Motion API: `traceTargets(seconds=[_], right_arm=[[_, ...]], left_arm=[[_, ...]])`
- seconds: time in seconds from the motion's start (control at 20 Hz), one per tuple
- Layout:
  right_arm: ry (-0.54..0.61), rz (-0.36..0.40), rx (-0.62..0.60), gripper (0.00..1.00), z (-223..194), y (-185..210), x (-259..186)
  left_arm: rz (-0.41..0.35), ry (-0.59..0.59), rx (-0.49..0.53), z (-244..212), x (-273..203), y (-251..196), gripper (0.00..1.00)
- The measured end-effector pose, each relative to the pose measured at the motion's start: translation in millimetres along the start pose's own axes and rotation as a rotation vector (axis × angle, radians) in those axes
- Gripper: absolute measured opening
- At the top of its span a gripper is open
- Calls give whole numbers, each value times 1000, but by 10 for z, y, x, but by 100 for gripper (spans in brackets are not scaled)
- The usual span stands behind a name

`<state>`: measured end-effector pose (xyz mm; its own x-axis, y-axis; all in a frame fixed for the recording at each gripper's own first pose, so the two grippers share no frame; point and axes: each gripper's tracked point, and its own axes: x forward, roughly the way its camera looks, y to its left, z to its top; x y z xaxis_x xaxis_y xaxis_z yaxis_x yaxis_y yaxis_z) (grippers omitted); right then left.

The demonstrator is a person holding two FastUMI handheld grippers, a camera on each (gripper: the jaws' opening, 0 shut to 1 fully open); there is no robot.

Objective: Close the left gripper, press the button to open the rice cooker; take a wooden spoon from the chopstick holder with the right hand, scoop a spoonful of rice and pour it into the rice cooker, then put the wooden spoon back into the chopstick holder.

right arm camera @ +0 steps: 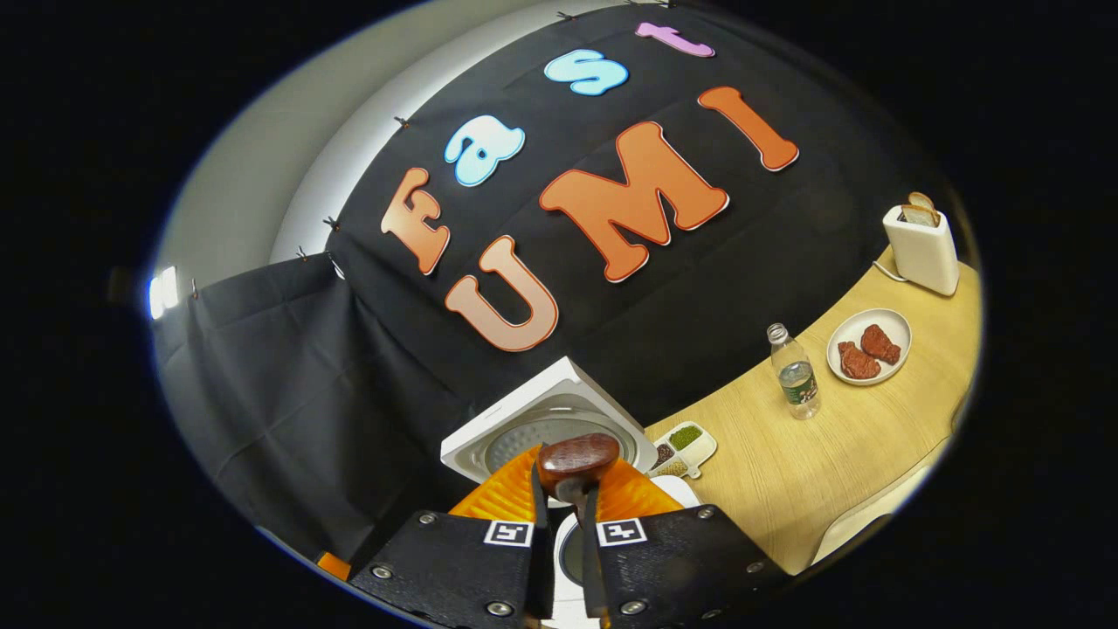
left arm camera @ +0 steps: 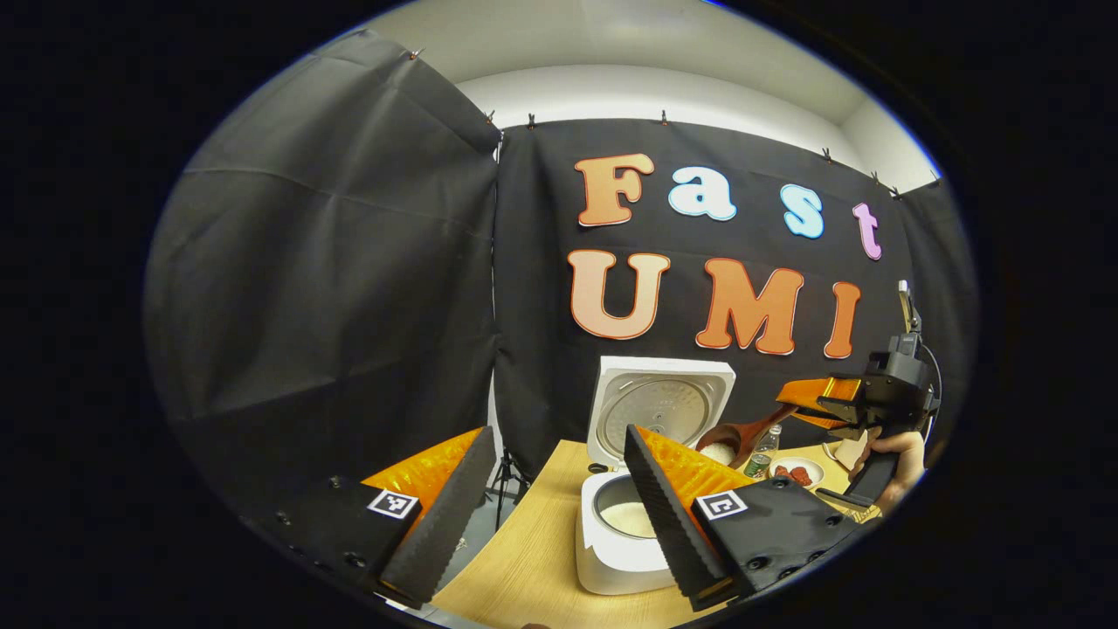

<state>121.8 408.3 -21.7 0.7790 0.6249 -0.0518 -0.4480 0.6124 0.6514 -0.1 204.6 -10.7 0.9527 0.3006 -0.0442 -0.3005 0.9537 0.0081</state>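
The left gripper (left arm camera: 541,515) is wide open with nothing between its two fingers, and it hangs over the near left part of the table (left arm camera: 524,559). The right gripper (right arm camera: 563,524) is squeezed almost shut, and both fingers pinch the handle of the wooden spoon (right arm camera: 577,459). In the left gripper view the right gripper (left arm camera: 808,402) is seen farther off on the right, held by a hand (left arm camera: 900,463), and the spoon (left arm camera: 741,437) sticks out to the left from it with a heap of white rice (left arm camera: 718,452) in its bowl. The spoon's bowl is beside the raised lid, up above the right edge of the rice cooker (left arm camera: 611,533). The cooker is white and sits on the light wood table with its lid (left arm camera: 661,409) standing straight up at the back. White rice (left arm camera: 627,520) already lies in the bottom of the pot. In the right gripper view, a white toaster (right arm camera: 921,245) with bread in it stands at the far right of the table (right arm camera: 812,472). A plate (right arm camera: 869,347) with two red pieces of food sits nearer than the toaster. A clear water bottle (right arm camera: 794,374) stands just left of the plate. A little white tray (right arm camera: 684,447) with green and dark grains lies right beside the cooker lid (right arm camera: 541,428).
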Motion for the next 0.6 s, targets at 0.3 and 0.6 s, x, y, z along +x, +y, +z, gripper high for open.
traceTargets(seconds=[0.3,0.6], right_arm=[[-15,25,-68,12,2,78,-3],[-20,39,-124,12,-26,135,7]], left_arm=[[2,-2,1,6,22,35,100],[-1,-2,10,-6,27,43,100]])
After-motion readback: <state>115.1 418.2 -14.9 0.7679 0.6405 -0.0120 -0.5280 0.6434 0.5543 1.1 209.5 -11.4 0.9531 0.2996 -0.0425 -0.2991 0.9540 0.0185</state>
